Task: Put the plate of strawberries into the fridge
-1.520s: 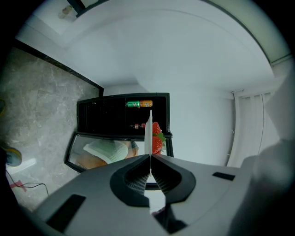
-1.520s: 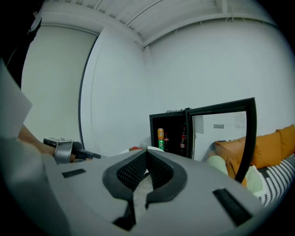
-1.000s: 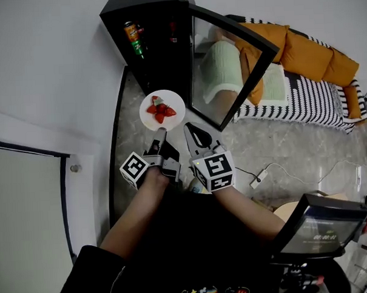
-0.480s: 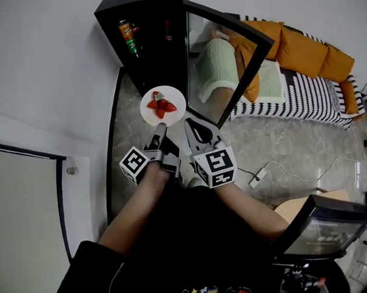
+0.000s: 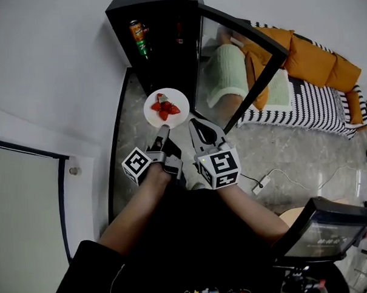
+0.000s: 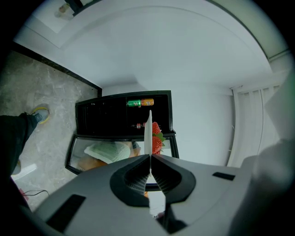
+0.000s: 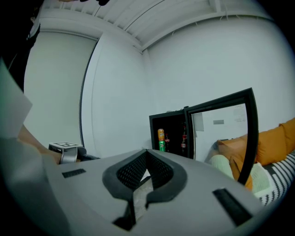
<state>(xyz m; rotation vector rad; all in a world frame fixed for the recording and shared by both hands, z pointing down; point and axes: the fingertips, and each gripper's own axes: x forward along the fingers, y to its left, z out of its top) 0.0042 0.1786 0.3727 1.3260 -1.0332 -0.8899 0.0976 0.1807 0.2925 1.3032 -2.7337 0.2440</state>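
A white plate (image 5: 153, 112) carrying strawberries (image 5: 165, 107) hangs just in front of the open black mini fridge (image 5: 161, 46). My left gripper (image 5: 163, 131) is shut on the plate's near rim. In the left gripper view the plate (image 6: 148, 131) stands edge-on between the jaws of that gripper (image 6: 150, 157), with the strawberries (image 6: 157, 138) on its right side. My right gripper (image 5: 198, 126) is beside the left one, a little to its right, shut on nothing (image 7: 146, 151). Drink cans (image 5: 139, 36) stand on the fridge shelf. The fridge's glass door (image 5: 243, 64) is swung open to the right.
A sofa with orange cushions (image 5: 316, 58) and a striped cover (image 5: 309, 110) lies at the right. A white wall runs close on the left of the fridge. A cable with a plug (image 5: 262, 182) lies on the marble floor. A screen (image 5: 320, 228) stands at the lower right.
Almost nothing: the head view sways slightly, and the plate stays held in front of the fridge opening with both grippers side by side.
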